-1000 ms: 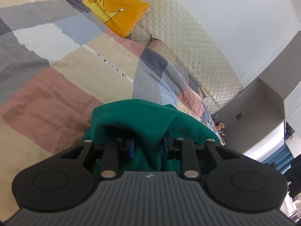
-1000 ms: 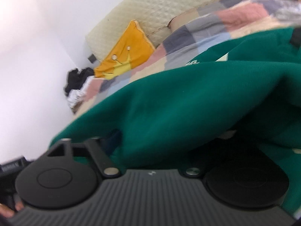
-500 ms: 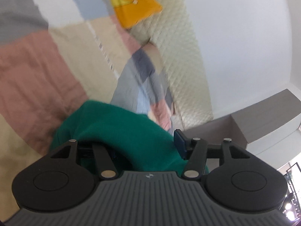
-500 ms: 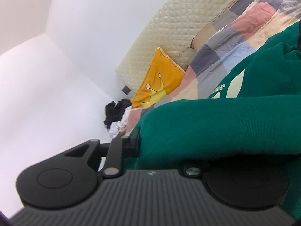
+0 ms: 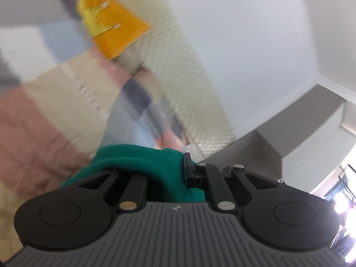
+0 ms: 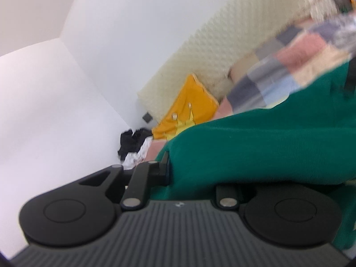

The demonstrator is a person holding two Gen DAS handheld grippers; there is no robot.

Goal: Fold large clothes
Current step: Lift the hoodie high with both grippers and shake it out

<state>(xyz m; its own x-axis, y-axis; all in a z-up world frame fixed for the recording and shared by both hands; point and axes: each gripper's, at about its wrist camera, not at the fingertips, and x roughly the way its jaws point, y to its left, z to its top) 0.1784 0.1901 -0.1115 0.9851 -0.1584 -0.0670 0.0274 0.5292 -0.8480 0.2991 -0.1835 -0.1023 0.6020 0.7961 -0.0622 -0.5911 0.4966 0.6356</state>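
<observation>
A large green garment (image 5: pixel 142 162) lies bunched between the fingers of my left gripper (image 5: pixel 164 173), which is shut on a fold of it; the cloth hides the left finger. In the right wrist view the same green garment (image 6: pixel 267 146) stretches wide across the frame. My right gripper (image 6: pixel 200 178) is shut on its edge, and the cloth covers the right finger. Both grippers hold the garment above the patchwork bedspread (image 5: pixel 44 115).
A yellow pillow with a crown print (image 5: pixel 113 29) lies at the head of the bed against a cream quilted headboard (image 6: pixel 233 44). A pile of black and white clothes (image 6: pixel 133 144) sits by the wall. A grey cabinet (image 5: pixel 300 133) stands on the right.
Both grippers have lifted and tilted upward with the green garment in them. More wall shows and less of the bed. The views are blurred by motion.
</observation>
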